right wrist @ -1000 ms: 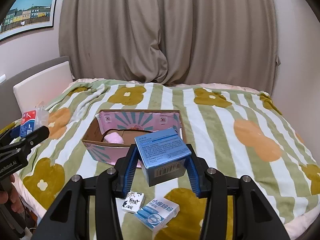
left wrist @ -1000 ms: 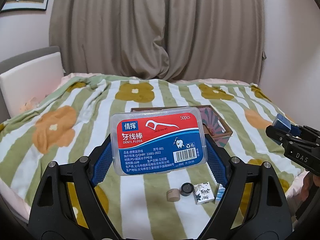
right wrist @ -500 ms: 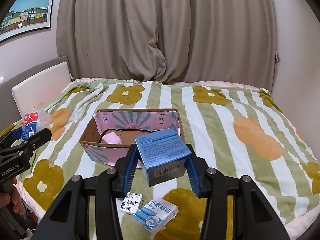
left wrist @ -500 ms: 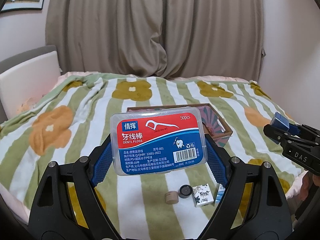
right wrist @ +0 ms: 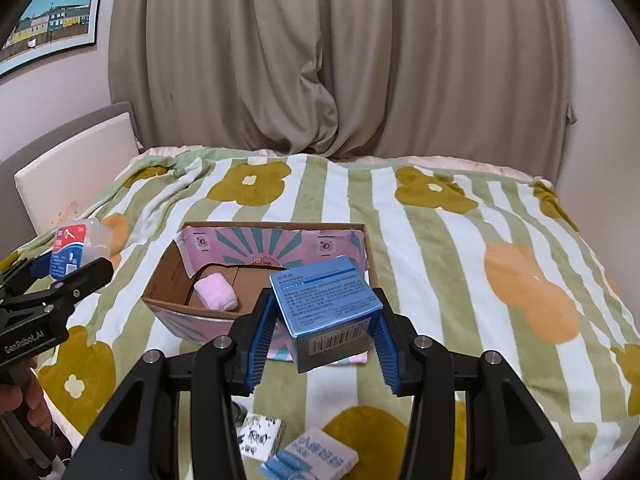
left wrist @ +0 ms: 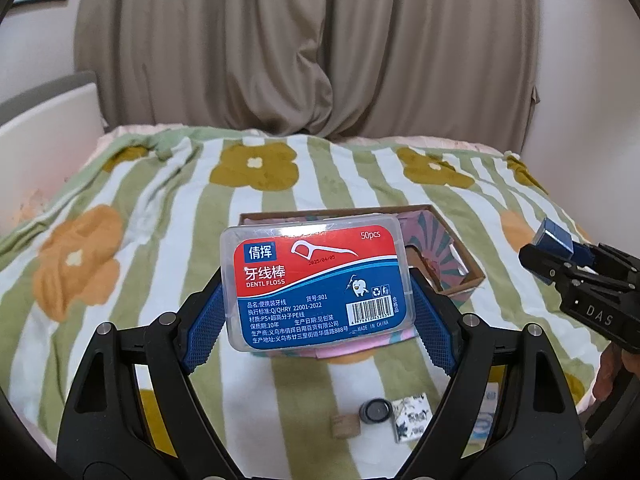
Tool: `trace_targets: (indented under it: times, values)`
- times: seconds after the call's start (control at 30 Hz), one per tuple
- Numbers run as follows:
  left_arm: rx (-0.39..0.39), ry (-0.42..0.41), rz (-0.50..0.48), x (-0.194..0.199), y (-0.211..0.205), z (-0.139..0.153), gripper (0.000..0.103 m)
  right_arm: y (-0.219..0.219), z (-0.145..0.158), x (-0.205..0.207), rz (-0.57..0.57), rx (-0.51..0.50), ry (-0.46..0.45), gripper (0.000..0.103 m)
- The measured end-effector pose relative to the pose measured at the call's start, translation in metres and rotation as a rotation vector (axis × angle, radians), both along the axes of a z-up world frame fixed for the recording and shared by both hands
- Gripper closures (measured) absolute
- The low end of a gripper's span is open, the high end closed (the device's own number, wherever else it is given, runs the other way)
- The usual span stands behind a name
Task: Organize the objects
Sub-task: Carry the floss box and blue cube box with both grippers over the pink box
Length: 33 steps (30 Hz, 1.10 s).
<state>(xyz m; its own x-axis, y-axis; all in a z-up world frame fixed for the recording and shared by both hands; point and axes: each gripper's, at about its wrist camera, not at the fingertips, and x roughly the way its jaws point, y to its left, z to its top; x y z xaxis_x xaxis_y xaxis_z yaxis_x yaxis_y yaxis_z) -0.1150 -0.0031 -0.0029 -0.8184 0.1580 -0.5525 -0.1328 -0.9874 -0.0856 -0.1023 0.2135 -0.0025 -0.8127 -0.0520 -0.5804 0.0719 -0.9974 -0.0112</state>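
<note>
Through the left wrist view, my left tongs point(left wrist: 316, 292) pinched the floss box point(left wrist: 316, 286), long axis crosswise, label facing me, above the striped bed point(left wrist: 160, 208). In the right wrist view, my right tongs point(right wrist: 322, 326) clamped the blue carton point(right wrist: 326, 306), tilted, before the cardboard box point(right wrist: 172, 276) and curtains point(right wrist: 340, 60).

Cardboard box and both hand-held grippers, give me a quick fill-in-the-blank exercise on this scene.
1. The left hand-held gripper is shut on a clear case labelled dental ____.
2. The right hand-held gripper is shut on a small carton coloured ____.
3. Inside the cardboard box lies a rolled cloth coloured ____.

Missing words: floss; blue; pink
</note>
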Motion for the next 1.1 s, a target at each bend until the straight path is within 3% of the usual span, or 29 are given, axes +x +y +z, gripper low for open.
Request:
trace_targets:
  times: [0.37, 0.63, 0.9, 1.1]
  values:
    - [-0.004, -0.148, -0.033, -0.102, 0.002, -0.041, 0.021, -0.009, -0.020, -0.095, 0.072, 0.013, -0.092, 0.060]
    - [0.006, -0.303, -0.071, -0.176, 0.009, -0.073, 0.021, -0.012, -0.052, -0.170, 0.102, 0.015, -0.246, 0.060]
    - [0.023, -0.469, -0.080, -0.215, 0.013, -0.107, 0.021, -0.008, -0.081, -0.212, 0.110, -0.007, -0.386, 0.060]
    - [-0.006, -0.508, -0.069, -0.226, 0.014, -0.120, 0.021, -0.011, -0.097, -0.225, 0.110, 0.007, -0.437, 0.060]
